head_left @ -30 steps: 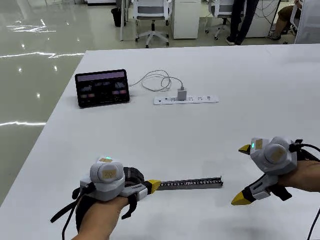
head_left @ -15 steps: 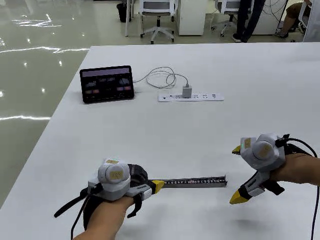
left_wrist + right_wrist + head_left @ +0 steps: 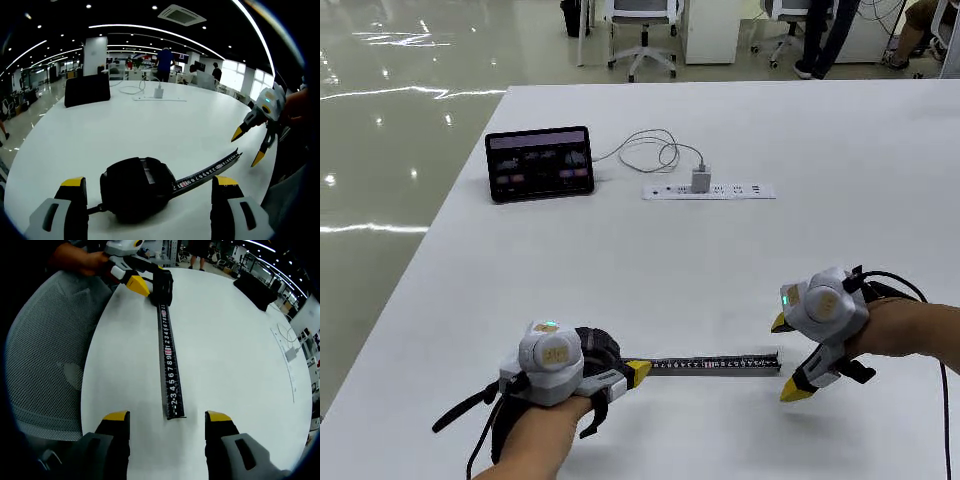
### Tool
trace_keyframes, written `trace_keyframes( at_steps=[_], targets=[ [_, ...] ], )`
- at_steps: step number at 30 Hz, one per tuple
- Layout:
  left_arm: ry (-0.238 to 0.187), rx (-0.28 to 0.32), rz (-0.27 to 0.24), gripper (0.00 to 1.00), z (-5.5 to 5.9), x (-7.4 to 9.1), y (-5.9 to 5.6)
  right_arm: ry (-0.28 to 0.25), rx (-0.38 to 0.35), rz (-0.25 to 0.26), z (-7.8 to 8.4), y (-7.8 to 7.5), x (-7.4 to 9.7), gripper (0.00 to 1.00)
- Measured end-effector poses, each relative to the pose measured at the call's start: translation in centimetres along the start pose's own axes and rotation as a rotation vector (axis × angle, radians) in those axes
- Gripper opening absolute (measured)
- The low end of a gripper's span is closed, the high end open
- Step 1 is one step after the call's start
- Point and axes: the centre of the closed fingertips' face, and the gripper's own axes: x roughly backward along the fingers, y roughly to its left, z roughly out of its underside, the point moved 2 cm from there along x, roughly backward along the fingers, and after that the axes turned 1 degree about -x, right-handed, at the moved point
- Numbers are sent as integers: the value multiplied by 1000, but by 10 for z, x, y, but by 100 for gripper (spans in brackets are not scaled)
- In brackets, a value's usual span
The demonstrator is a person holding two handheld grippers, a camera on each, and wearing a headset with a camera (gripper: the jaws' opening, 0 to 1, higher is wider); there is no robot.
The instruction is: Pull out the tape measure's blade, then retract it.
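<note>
While the white workbench [image 3: 720, 250] carries the tape measure case [image 3: 137, 192] loosely between the left gripper's [image 3: 150, 181] spread jaws, its blade [image 3: 169, 365] lies drawn out flat. The right gripper [image 3: 167, 415], jaws apart, has moved in to straddle the blade's tip [image 3: 175, 413], probably to guide the retraction.

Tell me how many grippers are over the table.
2. The left gripper, near left, straddles the tape measure case; the right gripper is at the free end of the blade.

matt table [image 3: 125, 130], black plastic tape measure [image 3: 137, 187]
</note>
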Motion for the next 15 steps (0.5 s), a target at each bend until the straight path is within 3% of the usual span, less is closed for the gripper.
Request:
trace_keyframes(
  at_steps=[9, 15],
  targets=[
    [6, -7, 5, 100, 1, 1, -1, 8, -27, -27, 6, -7, -10, 34],
    [2, -2, 0, 99, 0, 1, 2, 10, -25, -29, 3, -8, -13, 27]
  ],
)
